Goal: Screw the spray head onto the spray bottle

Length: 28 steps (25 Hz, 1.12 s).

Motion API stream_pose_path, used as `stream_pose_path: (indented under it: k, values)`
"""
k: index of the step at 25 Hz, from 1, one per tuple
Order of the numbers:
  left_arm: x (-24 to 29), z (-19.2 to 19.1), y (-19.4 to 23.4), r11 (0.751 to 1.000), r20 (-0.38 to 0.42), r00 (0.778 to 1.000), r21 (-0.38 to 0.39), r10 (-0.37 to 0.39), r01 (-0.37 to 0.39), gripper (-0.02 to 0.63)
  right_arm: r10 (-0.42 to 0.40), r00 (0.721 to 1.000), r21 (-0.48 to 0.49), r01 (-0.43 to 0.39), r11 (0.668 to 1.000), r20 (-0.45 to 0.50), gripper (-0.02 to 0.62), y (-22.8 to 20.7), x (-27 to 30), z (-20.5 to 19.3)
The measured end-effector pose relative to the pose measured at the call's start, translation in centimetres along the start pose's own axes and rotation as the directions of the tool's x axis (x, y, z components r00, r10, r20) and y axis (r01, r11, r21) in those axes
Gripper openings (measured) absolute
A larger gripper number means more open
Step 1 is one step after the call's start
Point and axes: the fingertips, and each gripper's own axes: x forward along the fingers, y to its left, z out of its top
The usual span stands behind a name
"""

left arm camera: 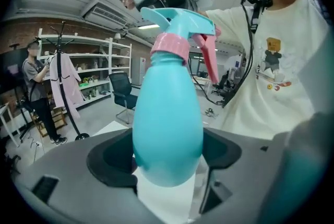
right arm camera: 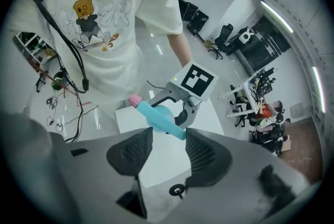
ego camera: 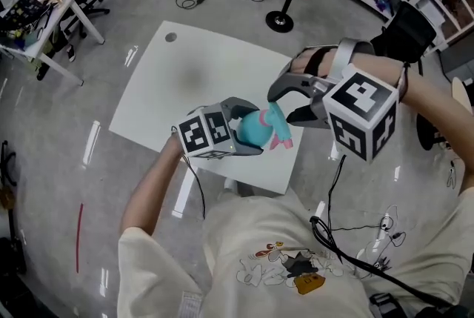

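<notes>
Fingers (left arm camera: 110, 157) of left gripper (left arm camera: 168, 157) clamped on turquoise egg-shaped plastic spray bottle (left arm camera: 167, 113), pink-collared turquoise spray head (left arm camera: 180, 22) on top; right gripper (right arm camera: 168, 139) fingers (right arm camera: 209, 152) apart, empty, at bottle's 3 o'clock.

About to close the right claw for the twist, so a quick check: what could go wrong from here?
1. The left claw grips the spray bottle only on its smooth, rounded body; a twist could spin it in the grip.
2. The open right claw faces the spray head at its nozzle, not the pink collar; closing there may tilt the head.
</notes>
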Motion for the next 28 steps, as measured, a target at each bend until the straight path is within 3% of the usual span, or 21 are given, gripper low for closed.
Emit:
stream_pose_path:
  k: [6, 13, 20, 28]
  values:
    - [1.3, 0.4, -1.7, 0.994, -0.019, 0.995, 0.04, -0.101, 0.101, 0.388, 0.017, 1.0, -0.077, -0.018, 0.997, -0.017, 0.196, 0.9, 0.2, 0.9]
    - [1.8, 0.5, -2.9, 0.976, -0.032, 0.977, 0.058, -0.21, 0.212, 0.388, -0.022, 0.996, -0.22, 0.003, 0.976, -0.084, 0.196, 1.4, 0.1, 1.5]
    - [2.4, 0.8, -3.5, 0.965, -0.088, 0.966, 0.077, -0.242, 0.249, 0.388, 0.096, 0.991, -0.212, -0.115, 0.971, -0.096, 0.193, 4.0, 1.3, 2.0]
    - [2.5, 1.4, -4.0, 0.958, -0.113, 0.958, 0.088, -0.262, 0.272, 0.388, 0.134, 0.987, -0.189, -0.149, 0.971, -0.089, 0.165, 5.2, 2.2, 1.7]
